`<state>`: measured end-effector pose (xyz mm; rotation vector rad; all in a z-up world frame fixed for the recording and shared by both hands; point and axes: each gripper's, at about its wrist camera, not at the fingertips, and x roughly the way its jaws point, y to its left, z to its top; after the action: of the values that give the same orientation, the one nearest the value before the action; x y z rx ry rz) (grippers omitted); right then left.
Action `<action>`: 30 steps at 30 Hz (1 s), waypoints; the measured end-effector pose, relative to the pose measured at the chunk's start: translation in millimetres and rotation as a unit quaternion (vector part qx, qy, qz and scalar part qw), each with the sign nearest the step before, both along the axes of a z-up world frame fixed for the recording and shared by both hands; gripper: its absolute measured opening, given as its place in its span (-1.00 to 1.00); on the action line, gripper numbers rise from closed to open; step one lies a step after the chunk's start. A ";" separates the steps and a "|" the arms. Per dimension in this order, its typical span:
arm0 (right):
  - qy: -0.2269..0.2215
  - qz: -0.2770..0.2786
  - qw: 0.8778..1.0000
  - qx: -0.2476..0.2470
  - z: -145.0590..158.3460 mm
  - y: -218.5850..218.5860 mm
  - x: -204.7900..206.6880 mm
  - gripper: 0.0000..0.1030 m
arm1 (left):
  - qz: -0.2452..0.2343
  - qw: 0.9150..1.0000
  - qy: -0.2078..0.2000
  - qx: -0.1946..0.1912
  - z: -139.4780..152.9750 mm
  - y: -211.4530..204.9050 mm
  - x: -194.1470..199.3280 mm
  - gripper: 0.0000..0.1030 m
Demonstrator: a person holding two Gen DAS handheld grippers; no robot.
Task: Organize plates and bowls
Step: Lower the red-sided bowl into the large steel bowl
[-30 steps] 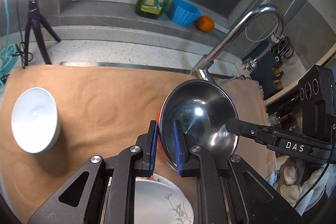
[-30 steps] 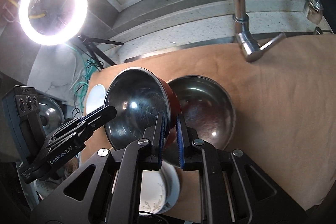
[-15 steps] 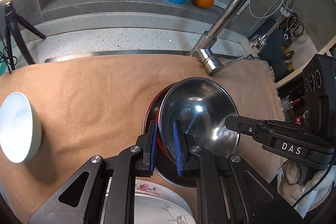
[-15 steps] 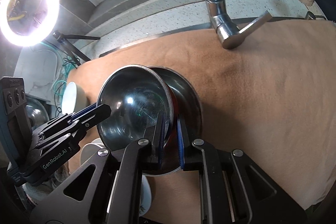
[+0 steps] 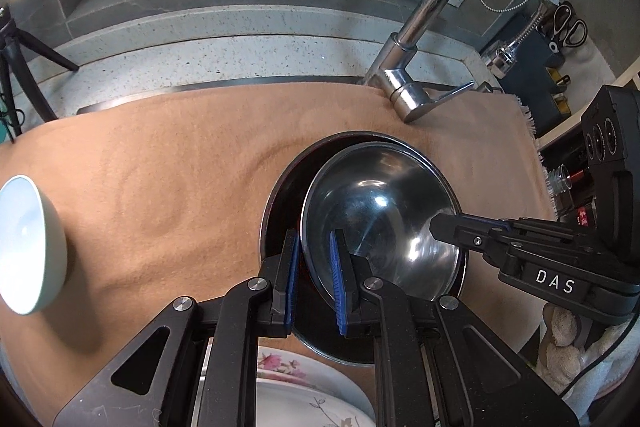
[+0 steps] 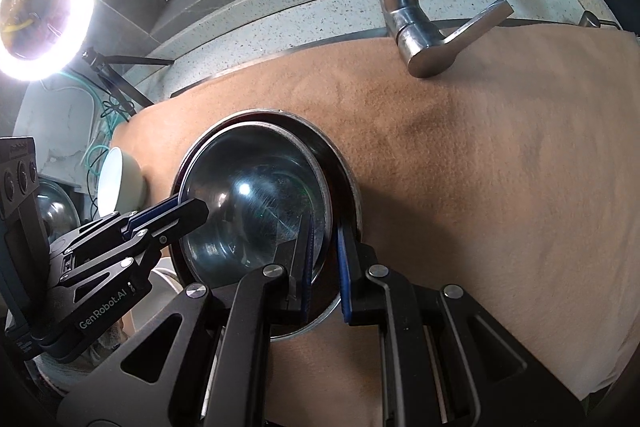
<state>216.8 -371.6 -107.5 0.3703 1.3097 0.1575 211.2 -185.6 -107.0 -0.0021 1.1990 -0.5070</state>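
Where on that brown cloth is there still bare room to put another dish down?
Two patches look free: the wide stretch of cloth between the white bowl and the nested steel bowls, and the stretch right of them below the faucet. The near edge is crowded: both grippers grip the bowl's rim, beside the floral plate.

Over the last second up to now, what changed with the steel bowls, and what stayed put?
The smaller steel bowl, gripped at opposite rims by the left gripper and right gripper, came down from a tilted, raised pose into the larger steel bowl and now sits nested inside it. Neither gripper has let go. The white bowl, floral plate and brown cloth stayed as they were.
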 end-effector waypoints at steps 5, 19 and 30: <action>-0.003 0.006 1.000 -0.013 0.9 3.2 2.2 -0.79 | -0.005 1.000 -0.001 0.011 -1.5 -4.5 0.3 -0.75; 0.008 0.049 0.997 -0.052 -0.6 17.0 7.5 -0.77 | -0.030 0.998 -0.006 0.047 0.4 -12.2 0.7 -0.75; 0.019 0.056 0.997 -0.054 -0.3 18.3 11.6 -0.72 | -0.047 0.997 0.000 0.058 -0.1 -16.2 2.5 -0.65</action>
<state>228.4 -353.4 -107.8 0.2081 1.3704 0.1738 213.7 -201.8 -107.1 0.1548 1.2304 -0.5184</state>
